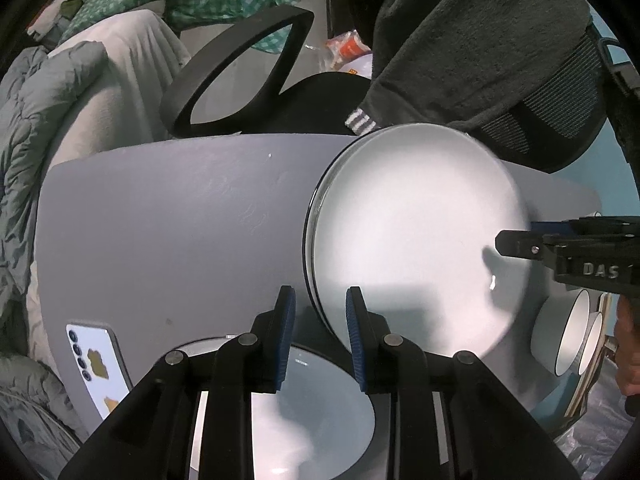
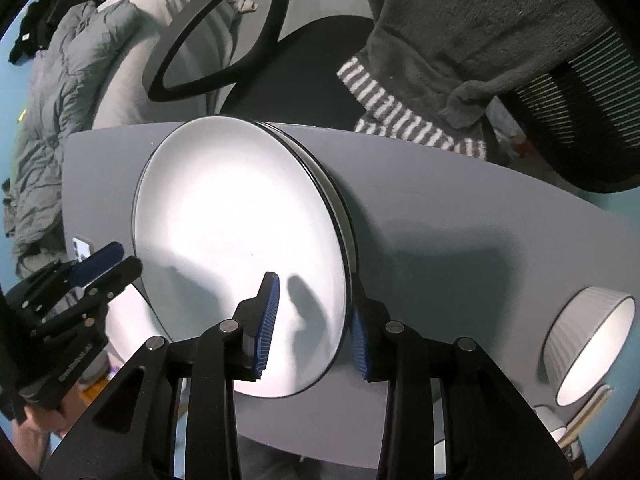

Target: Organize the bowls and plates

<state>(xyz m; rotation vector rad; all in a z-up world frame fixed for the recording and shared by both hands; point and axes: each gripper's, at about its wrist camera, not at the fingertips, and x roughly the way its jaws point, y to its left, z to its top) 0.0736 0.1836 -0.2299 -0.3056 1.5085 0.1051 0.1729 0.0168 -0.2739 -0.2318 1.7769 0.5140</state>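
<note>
The right gripper (image 2: 314,322) straddles the near rim of the top plate (image 2: 240,248): one finger lies over the plate's face, the other sits behind the rim. The fingers (image 2: 266,320) appear closed onto the rim, though the contact on the far side is hidden, so a firm clamp cannot be confirmed. The top plate is tilted, its near edge raised between the fingers, its far edge down on a second plate (image 2: 340,208) whose dark rim shows just beyond it on the counter (image 2: 460,208).

The left gripper (image 1: 320,336) is spread apart and holds nothing; the edge of the top plate (image 1: 416,240) lies just ahead of its fingertips. Below its fingers lies a further white dish (image 1: 312,412). Two bowls (image 1: 576,336) sit on their sides to the right of the left fingers; in the right wrist view a ribbed bowl (image 2: 588,340) lies right of the right fingers. A phone (image 1: 100,364) rests on the counter left of the left fingers.

Handling judgement: the plates look glazed, rigid, moderately heavy, and breakable. The glaze is likely slippery, so grip the rim squarely with full pad contact. A one-sided rim grip lets the plate pivot; support the opposite rim with the left gripper. Lower gently; plate-on-plate impact risks chipping.
</note>
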